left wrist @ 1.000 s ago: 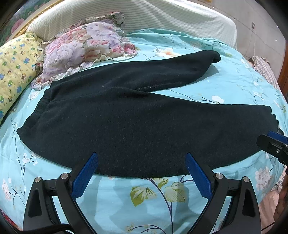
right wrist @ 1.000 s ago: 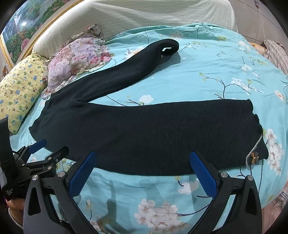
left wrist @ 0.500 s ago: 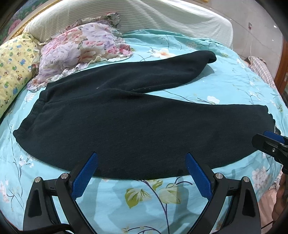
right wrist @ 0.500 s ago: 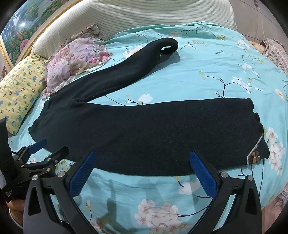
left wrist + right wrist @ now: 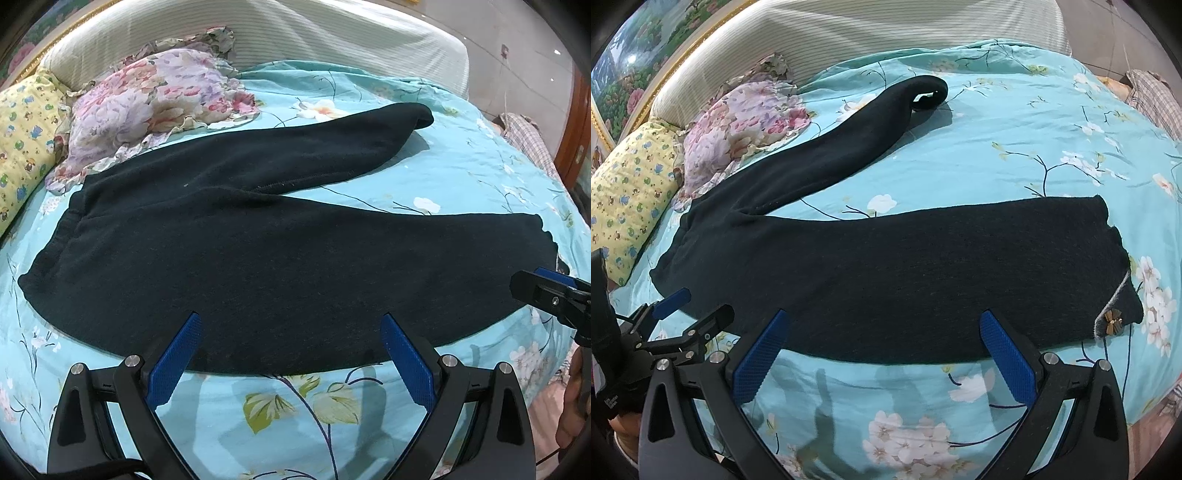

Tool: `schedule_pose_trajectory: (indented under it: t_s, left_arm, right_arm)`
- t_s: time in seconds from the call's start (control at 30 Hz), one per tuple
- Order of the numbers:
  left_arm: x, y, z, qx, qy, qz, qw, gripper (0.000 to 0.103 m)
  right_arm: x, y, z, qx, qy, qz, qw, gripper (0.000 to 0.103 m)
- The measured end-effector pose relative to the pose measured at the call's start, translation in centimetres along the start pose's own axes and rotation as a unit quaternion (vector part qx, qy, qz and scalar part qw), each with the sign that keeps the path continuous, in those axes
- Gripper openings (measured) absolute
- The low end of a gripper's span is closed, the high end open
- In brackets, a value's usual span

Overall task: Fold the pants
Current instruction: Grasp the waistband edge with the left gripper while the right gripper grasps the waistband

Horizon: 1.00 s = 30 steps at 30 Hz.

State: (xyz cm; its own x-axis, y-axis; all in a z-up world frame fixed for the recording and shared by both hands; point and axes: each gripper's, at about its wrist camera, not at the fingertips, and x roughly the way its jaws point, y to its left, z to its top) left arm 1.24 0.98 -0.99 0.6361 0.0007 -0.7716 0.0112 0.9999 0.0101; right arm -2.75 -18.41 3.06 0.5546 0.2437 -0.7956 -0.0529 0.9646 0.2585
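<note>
Through my left wrist camera the pants (image 5: 280,251) lie spread flat on the bed (image 5: 461,162), waistband at the left near the pillows (image 5: 147,107), both legs splayed apart toward the right. No fold is made yet, so I judge everything is left to do. My left gripper (image 5: 290,349) hangs spread wide and empty over the near edge of the cloth

Through my right wrist camera the pants look dark, thick and fleecy, the far leg curling at its cuff, the near leg straight with a small bow trim (image 5: 1112,322) at its hem. My right gripper (image 5: 882,345) is also spread, holding nothing
</note>
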Motion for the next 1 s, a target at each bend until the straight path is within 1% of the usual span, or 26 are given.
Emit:
schedule_pose_trajectory:
  t_s: [0.27, 0.43, 0.5, 0.6, 0.73, 0.8, 0.83, 0.9, 1.0]
  left_arm:
    - [0.4, -0.2, 0.3, 0.008, 0.007, -0.007, 0.9999, 0.098]
    - [0.8, -0.3, 1.8, 0.023, 0.006, -0.02, 0.9995, 0.098]
    - [1.1, -0.2, 3.0, 0.027, 0.008, -0.032, 0.9991, 0.098]
    - [1.6, -0.1, 4.8, 0.043, 0.007, -0.04, 0.9982, 0.098]
    - [2.5, -0.1, 7.4, 0.067, 0.002, -0.047, 0.9967, 0.098]
    - [3.1, -0.1, 8.8, 0.077, 0.004, -0.055, 0.9955, 0.098]
    - [3.6, -0.1, 9.6, 0.084, 0.006, -0.059, 0.9947, 0.098]
    - [4.3, 0.1, 10.9, 0.093, 0.011, -0.065, 0.9935, 0.098]
    - [5.8, 0.2, 13.2, 0.102, 0.029, -0.09, 0.9903, 0.098]
  right_arm:
    - [0.2, -0.2, 0.0, 0.004, 0.002, 0.001, 1.0, 0.103]
    - [0.2, -0.7, 1.1, 0.016, 0.004, 0.013, 1.0, 0.103]
    - [0.2, -1.1, 2.0, 0.022, 0.004, 0.017, 1.0, 0.103]
    - [0.1, -1.7, 4.0, 0.029, -0.003, 0.018, 0.999, 0.103]
    - [0.3, -2.4, 7.1, 0.04, -0.01, 0.027, 0.999, 0.103]
    - [0.6, -3.0, 9.2, 0.048, -0.014, 0.034, 0.998, 0.103]
    - [0.7, -3.1, 9.6, 0.049, -0.014, 0.035, 0.998, 0.103]
    - [1.3, -3.4, 11.2, 0.057, -0.014, 0.042, 0.997, 0.103]
    - [2.7, -4.6, 13.9, 0.092, -0.007, 0.069, 0.993, 0.103]
